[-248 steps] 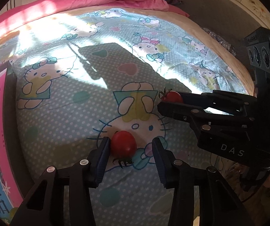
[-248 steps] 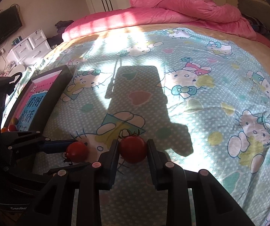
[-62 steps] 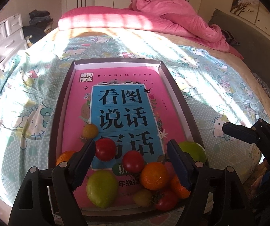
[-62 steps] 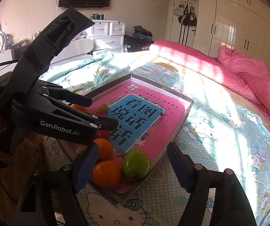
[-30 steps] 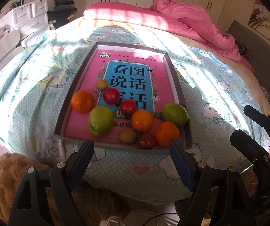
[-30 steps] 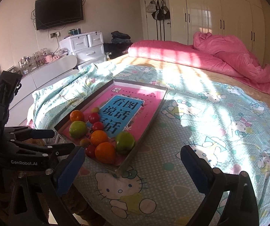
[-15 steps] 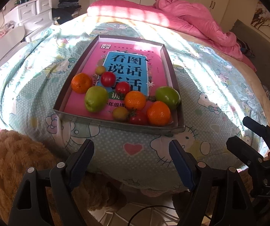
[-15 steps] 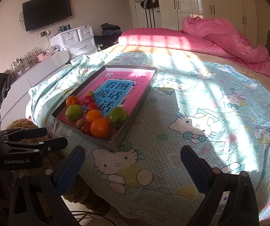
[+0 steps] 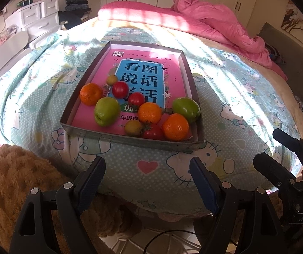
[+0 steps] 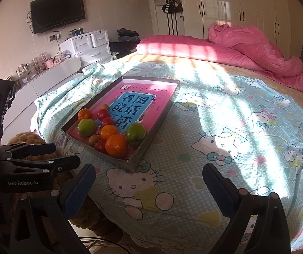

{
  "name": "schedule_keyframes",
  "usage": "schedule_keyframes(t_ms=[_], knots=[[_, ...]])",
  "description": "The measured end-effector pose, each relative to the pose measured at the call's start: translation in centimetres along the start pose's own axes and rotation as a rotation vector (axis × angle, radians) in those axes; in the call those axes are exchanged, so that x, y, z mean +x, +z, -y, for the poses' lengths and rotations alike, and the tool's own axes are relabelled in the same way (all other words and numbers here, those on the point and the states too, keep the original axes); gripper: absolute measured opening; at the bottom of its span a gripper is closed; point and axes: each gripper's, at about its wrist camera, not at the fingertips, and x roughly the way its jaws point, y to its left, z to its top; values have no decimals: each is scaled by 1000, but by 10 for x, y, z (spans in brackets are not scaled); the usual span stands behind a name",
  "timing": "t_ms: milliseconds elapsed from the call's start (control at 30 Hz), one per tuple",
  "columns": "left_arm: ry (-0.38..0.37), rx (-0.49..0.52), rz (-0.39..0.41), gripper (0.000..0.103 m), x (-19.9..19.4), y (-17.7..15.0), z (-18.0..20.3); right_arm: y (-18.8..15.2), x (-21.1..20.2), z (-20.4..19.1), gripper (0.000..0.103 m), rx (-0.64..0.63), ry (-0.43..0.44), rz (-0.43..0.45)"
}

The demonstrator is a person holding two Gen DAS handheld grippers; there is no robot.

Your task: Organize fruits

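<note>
Left wrist view: all visible fruits (image 9: 149, 112) lie clustered at the near end of the shallow box (image 9: 188, 72) on the bed (image 9: 246, 97); none seen loose on the sheet. Left gripper (image 9: 147, 177) gapes wide, empty, off the near bed edge. Right gripper (image 10: 149, 188) likewise spread, holding nothing. Judgement: gathering looks complete; nothing obvious remains.

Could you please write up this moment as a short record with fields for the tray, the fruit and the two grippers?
tray: shallow grey cardboard tray on the cartoon-cat bedsheet, pink book inside
fruit: three oranges, two green apples, three red tomatoes, two small yellowish fruits, all at the tray's near end
left gripper: open, empty, short of the tray
right gripper: open, empty
</note>
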Motion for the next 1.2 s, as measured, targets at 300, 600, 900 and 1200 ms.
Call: schedule_keyframes(t_ms=[300, 600, 900, 1200], knots=[[5, 3, 8, 83, -1, 1, 0, 1, -1, 6, 102, 19, -11, -3], [1, 7, 11, 83, -2, 1, 1, 1, 1, 9, 102, 24, -23, -8], [-1, 1, 16, 83, -3, 2, 0, 0, 1, 8, 102, 19, -25, -10], [-1, -2, 18, 83, -4, 3, 0, 1, 2, 9, 102, 22, -22, -11]])
